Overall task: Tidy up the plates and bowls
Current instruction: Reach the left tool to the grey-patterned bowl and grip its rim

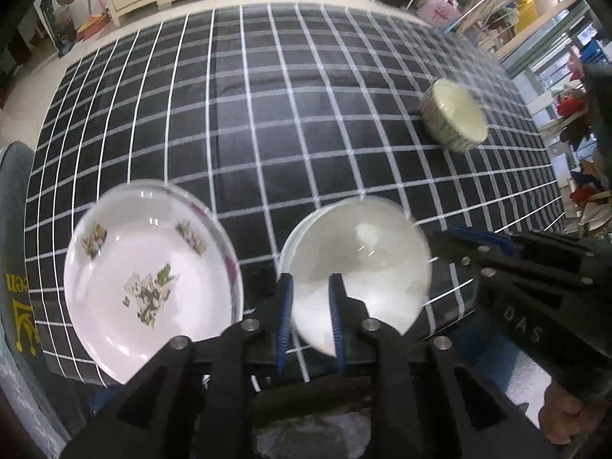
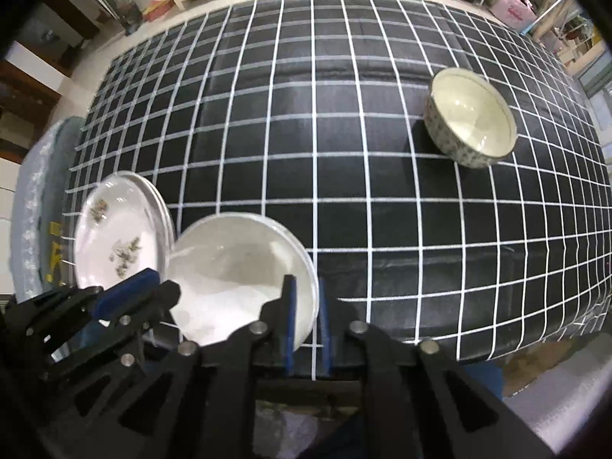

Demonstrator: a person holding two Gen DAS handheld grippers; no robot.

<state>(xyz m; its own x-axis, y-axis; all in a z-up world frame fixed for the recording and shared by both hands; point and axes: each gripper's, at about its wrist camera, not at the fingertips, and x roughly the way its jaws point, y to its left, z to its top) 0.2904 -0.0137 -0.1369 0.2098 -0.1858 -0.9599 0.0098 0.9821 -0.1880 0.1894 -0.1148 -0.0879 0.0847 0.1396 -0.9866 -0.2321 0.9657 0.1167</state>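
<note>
1. Left wrist view: left gripper (image 1: 310,298) points steeply down over the near edge of the table (image 1: 306,114), which wears a black cloth with a white grid.
2. Its blue-padded fingers (image 1: 285,317) stand a narrow gap apart. They frame the near rim of the plain white bowl (image 1: 355,252); the pads do not appear to press on it, though blur makes this hard to judge.
3. Floral plate (image 1: 153,279) sits at 9 o'clock from the white bowl, just beside it, rims nearly touching. It looks like the top of a small stack.
4. Patterned bowl (image 1: 455,120) stands upright well apart, at 1 o'clock from the white bowl, cream inside.
5. Right gripper (image 1: 478,244) enters at 3 o'clock of that view, just beside the white bowl's right rim.
6. Right wrist view: right gripper (image 2: 306,321) points straight down, fingers slightly parted. The white bowl's (image 2: 237,267) right rim lies between them; contact cannot be told.
7. Left gripper (image 2: 126,290) shows at 8 o'clock, over the bowl's left side, with the floral plate (image 2: 118,237) behind it.
8. Patterned bowl (image 2: 472,122) sits at 1 o'clock on the table (image 2: 306,114), alone.
</note>
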